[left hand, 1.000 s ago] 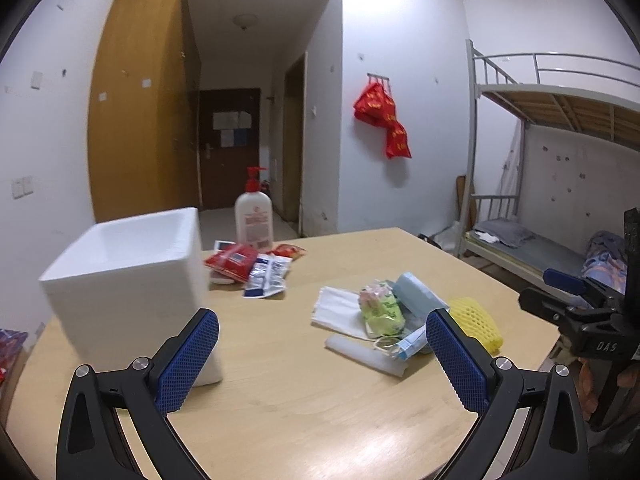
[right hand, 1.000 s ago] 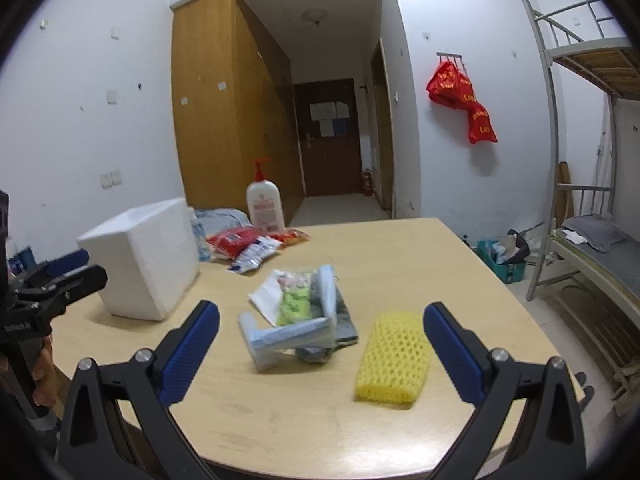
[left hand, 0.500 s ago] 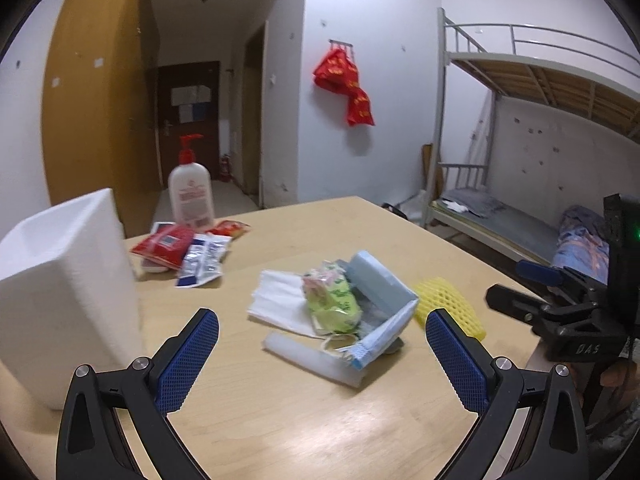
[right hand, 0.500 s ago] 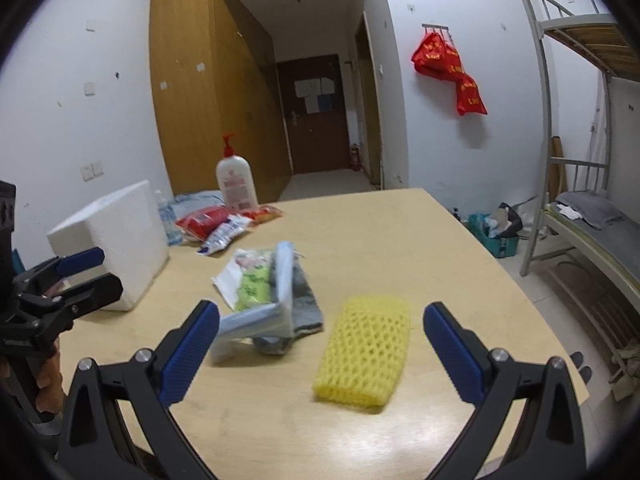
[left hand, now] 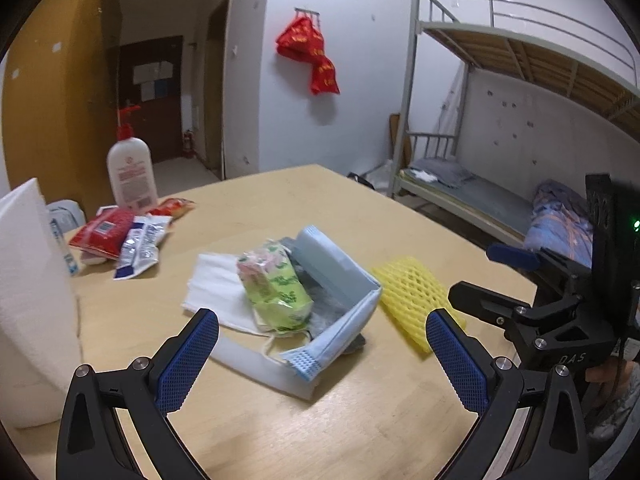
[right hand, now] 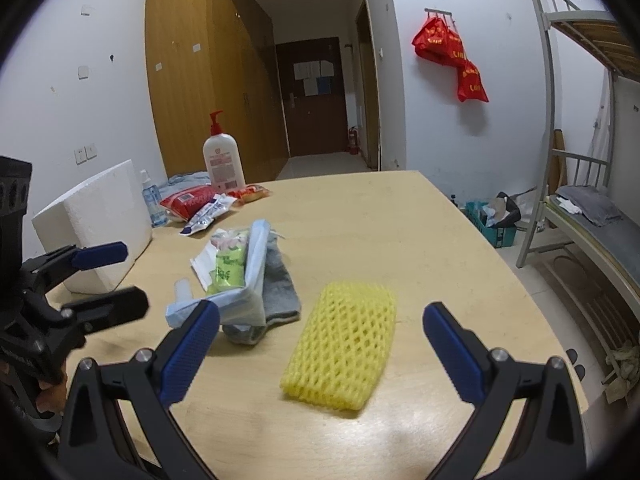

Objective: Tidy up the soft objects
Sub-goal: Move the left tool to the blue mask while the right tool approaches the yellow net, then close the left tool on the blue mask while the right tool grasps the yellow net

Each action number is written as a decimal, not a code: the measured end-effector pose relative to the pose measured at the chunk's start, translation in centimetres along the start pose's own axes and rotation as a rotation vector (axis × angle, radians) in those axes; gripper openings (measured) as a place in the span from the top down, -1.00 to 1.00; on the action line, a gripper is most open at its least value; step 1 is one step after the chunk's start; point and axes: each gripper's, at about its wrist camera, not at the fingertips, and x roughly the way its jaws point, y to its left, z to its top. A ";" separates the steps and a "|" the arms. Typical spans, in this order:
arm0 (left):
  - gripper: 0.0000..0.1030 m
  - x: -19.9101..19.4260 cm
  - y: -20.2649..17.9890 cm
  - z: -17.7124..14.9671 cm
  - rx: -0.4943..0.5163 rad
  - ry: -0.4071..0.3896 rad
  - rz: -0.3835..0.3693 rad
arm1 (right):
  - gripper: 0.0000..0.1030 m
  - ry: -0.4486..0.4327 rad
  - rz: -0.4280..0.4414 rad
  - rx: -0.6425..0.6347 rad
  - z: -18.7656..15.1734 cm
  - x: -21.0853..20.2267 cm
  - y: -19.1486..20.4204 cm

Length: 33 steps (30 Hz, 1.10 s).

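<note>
Yellow foam net [right hand: 342, 350] lies flat on the wooden table [right hand: 372, 216], framed between the spread, empty fingers of the right gripper [right hand: 320, 350]. Just left of it sits a heap: a blue mask [left hand: 340, 280] tented over a green tissue pack [left hand: 274, 286], a grey sock [right hand: 278, 284], a white mask [left hand: 216, 284] and a white tube [left hand: 260, 366]. The left gripper [left hand: 320, 364] hangs wide apart before this heap, holding nothing. "DAS" shows on the right gripper's body. Labels on the lotion bottle [right hand: 223, 158] and red packet [left hand: 102, 232] are too blurred to read.
</note>
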 end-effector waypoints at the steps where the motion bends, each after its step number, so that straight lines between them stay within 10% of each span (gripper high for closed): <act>1: -1.00 0.5 -0.1 0.0 0.001 0.017 -0.015 | -0.92 0.006 -0.005 -0.001 0.0 0.2 -0.1; 16: -0.46 4.8 0.1 -0.9 -0.007 0.157 -0.073 | -0.80 0.085 -0.014 0.020 -0.7 2.1 -1.7; 33: 0.77 6.1 0.1 -1.8 -0.004 0.209 -0.090 | -0.54 0.180 -0.027 -0.010 -1.0 4.2 -2.0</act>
